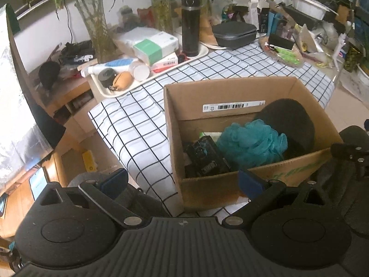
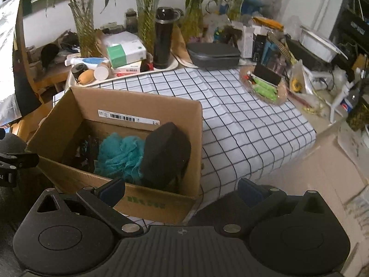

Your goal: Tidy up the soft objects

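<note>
Soft things were what we found gathered inside the open cardboard box (image 1: 242,184), which stood on the checked cloth (image 1: 138,124) covering the surface. A teal mesh bath pouf (image 1: 251,143) lay near the middle of the box, touching a big black foam pad (image 1: 288,120) that leaned tilted against the far wall and one side, just below a white barcode label (image 1: 233,106). On the other side of the pouf sat a dark packet with teal print (image 1: 203,154); we could not tell what it was. We held our left claw (image 1: 182,181) just short of the box's near wall, its blue-padded fingers (image 1: 115,180) spread wide with nothing between them. Our right claw (image 2: 181,190) hovered at the near corner of the same box, partly over the cloth, its blue fingers (image 2: 113,189) likewise spread and gripping nothing. From the right wrist view we saw the pouf (image 2: 120,154) squeezed against the black pad (image 2: 166,154), both well below the rim of the box (image 2: 138,97). Behind the box, a white tray (image 1: 110,92) carried a tube, a small tan pouch (image 1: 123,78) and a tissue pack (image 1: 154,43), with a tall black flask (image 1: 190,25) standing upright at its far end and a dark lidded case (image 1: 234,33) beside it. Green stems in glass vases (image 2: 84,30) rose along the wall.
</note>
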A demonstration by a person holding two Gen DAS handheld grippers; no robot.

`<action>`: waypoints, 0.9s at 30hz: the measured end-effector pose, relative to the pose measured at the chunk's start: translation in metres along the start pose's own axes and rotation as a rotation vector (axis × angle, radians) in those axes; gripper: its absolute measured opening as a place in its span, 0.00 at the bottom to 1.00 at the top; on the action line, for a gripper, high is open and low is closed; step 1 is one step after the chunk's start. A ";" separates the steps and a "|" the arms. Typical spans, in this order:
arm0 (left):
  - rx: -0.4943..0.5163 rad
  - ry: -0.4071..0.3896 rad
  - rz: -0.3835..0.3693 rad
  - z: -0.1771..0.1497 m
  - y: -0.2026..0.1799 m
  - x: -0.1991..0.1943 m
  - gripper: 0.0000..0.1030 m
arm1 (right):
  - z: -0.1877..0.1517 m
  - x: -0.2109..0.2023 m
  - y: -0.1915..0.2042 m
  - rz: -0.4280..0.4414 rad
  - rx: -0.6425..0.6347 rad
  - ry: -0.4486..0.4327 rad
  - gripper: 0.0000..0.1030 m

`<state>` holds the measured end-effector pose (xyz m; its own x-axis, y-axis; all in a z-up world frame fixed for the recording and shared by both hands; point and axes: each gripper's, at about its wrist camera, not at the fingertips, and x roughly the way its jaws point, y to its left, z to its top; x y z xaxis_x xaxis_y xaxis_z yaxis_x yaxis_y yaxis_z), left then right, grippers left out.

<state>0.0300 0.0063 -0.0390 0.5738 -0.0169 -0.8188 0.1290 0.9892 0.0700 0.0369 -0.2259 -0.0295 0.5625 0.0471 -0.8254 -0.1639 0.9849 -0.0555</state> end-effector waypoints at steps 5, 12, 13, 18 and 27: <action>-0.014 0.043 0.001 0.000 -0.001 0.004 1.00 | 0.000 0.006 -0.002 -0.013 0.012 0.051 1.00; -0.049 0.076 -0.021 0.002 0.002 0.006 1.00 | 0.001 0.008 -0.006 -0.012 0.030 0.064 1.00; -0.048 0.076 -0.021 0.002 0.002 0.006 1.00 | 0.002 0.009 -0.007 -0.011 0.030 0.064 1.00; -0.032 0.072 -0.016 0.002 -0.001 0.005 1.00 | 0.000 0.011 -0.009 -0.011 0.036 0.069 1.00; -0.012 0.076 -0.011 0.002 -0.002 0.005 1.00 | -0.001 0.012 -0.008 -0.009 0.036 0.074 1.00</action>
<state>0.0337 0.0039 -0.0423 0.5090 -0.0171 -0.8606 0.1250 0.9907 0.0543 0.0441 -0.2331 -0.0395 0.5018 0.0270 -0.8646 -0.1290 0.9907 -0.0440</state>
